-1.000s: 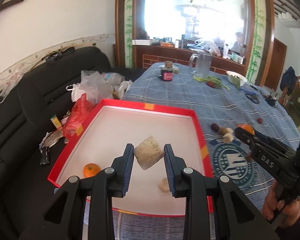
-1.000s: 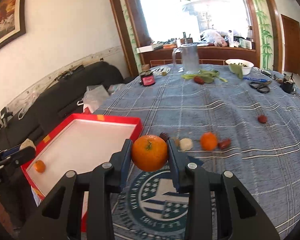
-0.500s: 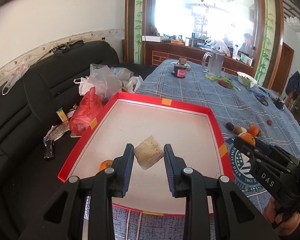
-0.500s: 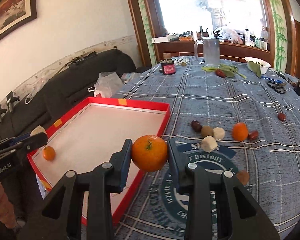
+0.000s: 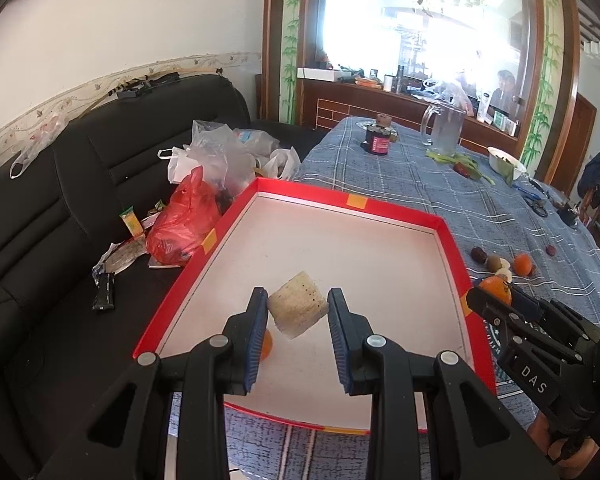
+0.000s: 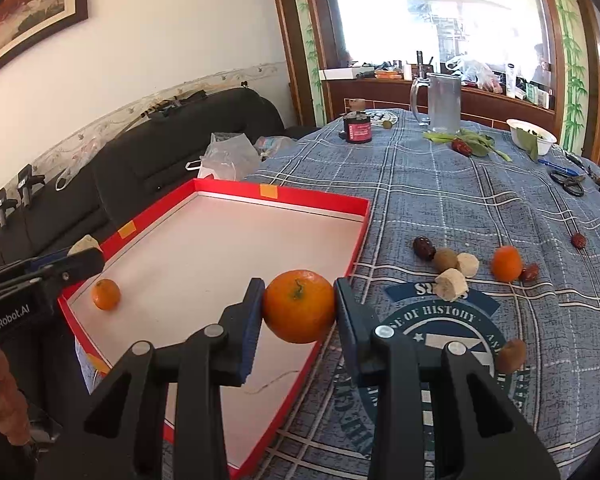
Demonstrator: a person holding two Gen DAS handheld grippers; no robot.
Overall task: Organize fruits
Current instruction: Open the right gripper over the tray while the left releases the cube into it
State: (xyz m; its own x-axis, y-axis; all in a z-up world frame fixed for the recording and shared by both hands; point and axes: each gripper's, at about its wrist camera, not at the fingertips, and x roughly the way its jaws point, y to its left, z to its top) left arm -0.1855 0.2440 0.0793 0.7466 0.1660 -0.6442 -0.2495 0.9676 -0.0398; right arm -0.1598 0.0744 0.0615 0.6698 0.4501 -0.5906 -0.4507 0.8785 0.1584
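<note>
My left gripper [image 5: 298,312] is shut on a pale banana chunk [image 5: 298,310] and holds it above the near part of the red tray [image 5: 444,224]. A small orange [image 6: 106,294] lies in the tray's near left corner, partly hidden behind my left finger in the left wrist view [image 5: 267,345]. My right gripper [image 6: 299,306] is shut on a large orange [image 6: 299,306], held over the tray's right rim [image 6: 360,240]. It shows at the right in the left wrist view [image 5: 496,292]. Loose fruits lie on the blue cloth: a small orange [image 6: 507,263], banana chunks [image 6: 452,284], dates [image 6: 424,247].
A black sofa [image 5: 60,200] with plastic bags [image 5: 188,220] runs along the tray's left side. A glass jug [image 6: 440,102], dark jar [image 6: 357,128], white bowl [image 6: 530,136], greens and scissors [image 6: 568,182] stand at the table's far end. A brown fruit [image 6: 511,356] lies near right.
Both grippers have pulled back and toward the tray, each keeping its fruit. The right gripper with the orange has moved left, now over the tray's right rim.
</note>
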